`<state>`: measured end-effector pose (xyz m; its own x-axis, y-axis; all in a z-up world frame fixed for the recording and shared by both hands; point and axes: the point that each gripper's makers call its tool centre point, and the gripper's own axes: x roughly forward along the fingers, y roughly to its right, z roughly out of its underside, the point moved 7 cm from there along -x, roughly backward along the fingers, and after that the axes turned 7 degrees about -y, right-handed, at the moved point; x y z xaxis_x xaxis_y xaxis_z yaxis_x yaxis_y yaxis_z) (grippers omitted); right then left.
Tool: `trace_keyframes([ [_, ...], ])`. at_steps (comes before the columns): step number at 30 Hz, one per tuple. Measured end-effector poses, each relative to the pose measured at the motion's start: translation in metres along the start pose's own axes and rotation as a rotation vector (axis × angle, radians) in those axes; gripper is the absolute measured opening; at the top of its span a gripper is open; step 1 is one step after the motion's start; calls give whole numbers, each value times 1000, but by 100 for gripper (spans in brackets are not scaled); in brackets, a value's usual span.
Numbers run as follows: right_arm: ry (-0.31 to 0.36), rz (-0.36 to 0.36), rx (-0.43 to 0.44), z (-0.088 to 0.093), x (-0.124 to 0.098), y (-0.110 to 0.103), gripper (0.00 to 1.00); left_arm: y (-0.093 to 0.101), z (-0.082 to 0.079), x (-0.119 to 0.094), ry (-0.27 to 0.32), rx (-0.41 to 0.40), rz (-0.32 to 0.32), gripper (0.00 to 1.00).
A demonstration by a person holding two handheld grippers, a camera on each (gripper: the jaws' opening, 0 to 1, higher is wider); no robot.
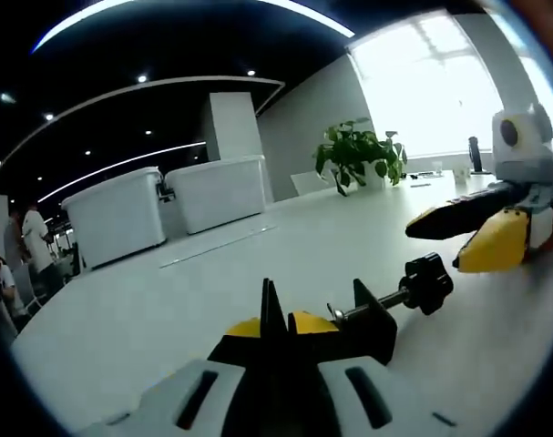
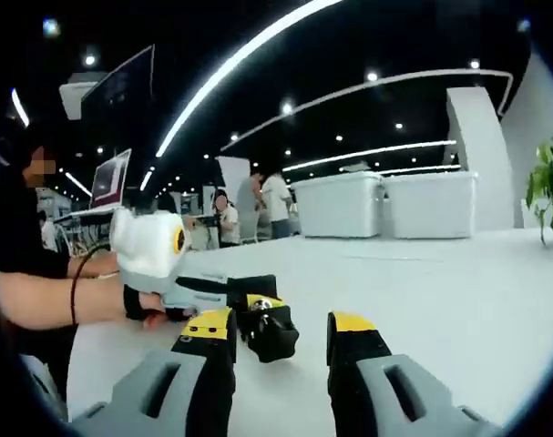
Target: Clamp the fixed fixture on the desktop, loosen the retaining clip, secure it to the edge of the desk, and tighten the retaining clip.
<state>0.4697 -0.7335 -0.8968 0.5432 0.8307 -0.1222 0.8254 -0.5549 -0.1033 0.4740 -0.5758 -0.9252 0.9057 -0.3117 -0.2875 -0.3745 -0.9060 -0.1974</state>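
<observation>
A black C-clamp fixture [image 1: 367, 320] lies on the white desk [image 1: 212, 291], its screw ending in a black knob [image 1: 428, 283] that points right. My left gripper [image 1: 276, 319] is shut on the clamp's frame, yellow pads on either side. In the right gripper view the left gripper [image 2: 244, 300] comes in from the left, held by a hand, with the clamp's knob [image 2: 269, 333] sticking out of it. My right gripper [image 2: 281, 330] stands open, the knob just ahead of its jaws and nearer the left one. The right gripper [image 1: 445, 244] hovers close above the knob, apart from it.
A potted plant [image 1: 358, 155] and small items stand at the desk's far end near a bright window. White cabinets [image 1: 167, 205] sit beyond the desk. A person's forearm [image 2: 48, 296] rests at the desk's left edge. Other people stand far back [image 2: 258, 205].
</observation>
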Motion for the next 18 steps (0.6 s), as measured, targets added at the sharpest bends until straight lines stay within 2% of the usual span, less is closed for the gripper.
trace_keyframes([
  [2, -18, -63, 55, 1, 2, -4, 39, 0, 0, 0, 0, 1, -2, 7],
  [4, -79, -91, 69, 8, 4, -7, 40, 0, 0, 0, 0, 2, -3, 7],
  [7, -94, -95, 81, 9, 8, -8, 38, 0, 0, 0, 1, 5, -4, 7],
  [9, -127, -64, 118, 11, 11, -4, 33, 0, 0, 0, 2, 9, -8, 7],
  [12, -155, -56, 155, 12, 15, -1, 26, -1, 0, 0, 2, 9, -9, 7],
  [18, -171, -55, 173, 14, 15, -4, 24, -1, 0, 1, 1, 8, -9, 7],
])
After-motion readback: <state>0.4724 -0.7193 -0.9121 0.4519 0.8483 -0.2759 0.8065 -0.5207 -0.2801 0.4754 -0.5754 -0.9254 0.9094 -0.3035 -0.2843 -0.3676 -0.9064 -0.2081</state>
